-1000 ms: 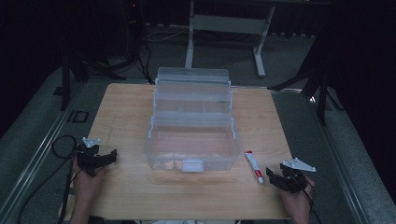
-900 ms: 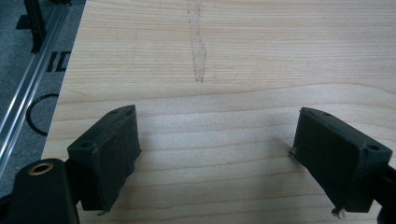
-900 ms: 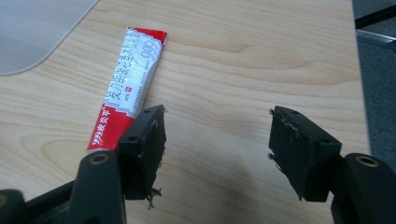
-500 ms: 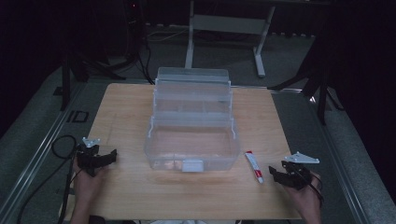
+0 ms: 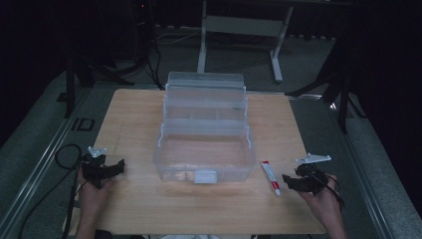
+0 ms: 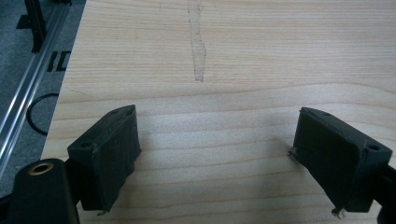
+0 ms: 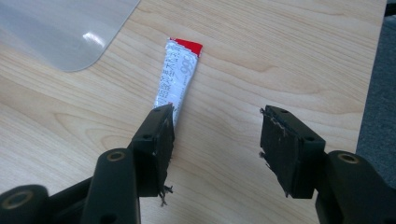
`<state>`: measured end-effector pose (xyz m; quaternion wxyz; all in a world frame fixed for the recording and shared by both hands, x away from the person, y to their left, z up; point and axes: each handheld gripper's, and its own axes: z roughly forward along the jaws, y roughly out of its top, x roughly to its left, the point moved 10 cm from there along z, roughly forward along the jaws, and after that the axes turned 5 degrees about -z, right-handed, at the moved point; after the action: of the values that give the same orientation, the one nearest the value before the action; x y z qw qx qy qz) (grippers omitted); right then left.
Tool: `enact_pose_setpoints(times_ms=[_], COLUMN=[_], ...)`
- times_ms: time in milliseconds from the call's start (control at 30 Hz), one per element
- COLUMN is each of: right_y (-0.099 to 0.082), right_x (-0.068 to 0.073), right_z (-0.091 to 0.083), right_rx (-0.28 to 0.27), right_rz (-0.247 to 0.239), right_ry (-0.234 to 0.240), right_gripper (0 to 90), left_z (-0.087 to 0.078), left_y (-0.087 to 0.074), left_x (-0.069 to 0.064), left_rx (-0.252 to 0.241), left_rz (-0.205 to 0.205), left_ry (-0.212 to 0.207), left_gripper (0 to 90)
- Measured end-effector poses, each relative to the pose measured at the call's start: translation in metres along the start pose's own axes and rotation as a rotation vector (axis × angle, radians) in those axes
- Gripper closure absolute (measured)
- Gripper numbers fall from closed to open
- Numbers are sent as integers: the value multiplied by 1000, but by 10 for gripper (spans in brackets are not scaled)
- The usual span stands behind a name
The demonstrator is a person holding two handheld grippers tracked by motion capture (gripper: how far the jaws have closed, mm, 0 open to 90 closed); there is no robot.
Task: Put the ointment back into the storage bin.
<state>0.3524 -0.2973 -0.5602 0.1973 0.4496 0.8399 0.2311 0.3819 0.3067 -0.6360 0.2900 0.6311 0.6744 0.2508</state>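
Note:
A small white tube with a red end (image 5: 271, 178) lies flat on the wooden table, just right of a clear plastic box (image 5: 206, 134) that stands open with stepped trays. My right gripper (image 5: 289, 180) hovers right of the tube and points toward it. In the right gripper view the tube (image 7: 177, 77) lies ahead of the right gripper (image 7: 217, 135), its near end hidden behind one jaw. The jaws have just been closing and nothing is between them. My left gripper (image 5: 118, 166) rests at the table's left front. In the left gripper view the left gripper (image 6: 217, 149) is wide open over bare wood.
The table's (image 5: 134, 114) right edge runs close behind my right hand. A rounded corner of the clear box (image 7: 60, 28) sits beyond the tube. A black cable (image 5: 62, 154) loops off the left edge. Metal stands rise on the dark floor behind.
My right gripper has lifted a little off the table and its jaws have narrowed. The left gripper, the tube and the box have not moved.

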Motion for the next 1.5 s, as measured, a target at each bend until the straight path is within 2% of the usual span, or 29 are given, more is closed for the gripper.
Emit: enact_pose_setpoints(times_ms=[67, 400, 533, 633, 1033, 1500], right_y=[2, 7, 10, 10, 19, 19], right_x=[1, 3, 5, 6, 15, 28], right_z=[0, 7, 9, 10, 18, 40], right_rx=[14, 103, 130, 161, 236, 341], right_rz=[7, 7, 54, 70, 52, 43], right_ry=[13, 20, 40, 45, 58, 84], right_gripper=[440, 481, 480, 484, 522, 600], left_z=[0, 0, 0, 0, 0, 0], left_y=[0, 0, 0, 0, 0, 0], left_x=[0, 0, 0, 0, 0, 0], left_rx=[0, 0, 0, 0, 0, 0], left_rz=[0, 0, 0, 0, 0, 0], left_ry=[0, 0, 0, 0, 0, 0], left_gripper=[150, 150, 150, 150, 150, 150])
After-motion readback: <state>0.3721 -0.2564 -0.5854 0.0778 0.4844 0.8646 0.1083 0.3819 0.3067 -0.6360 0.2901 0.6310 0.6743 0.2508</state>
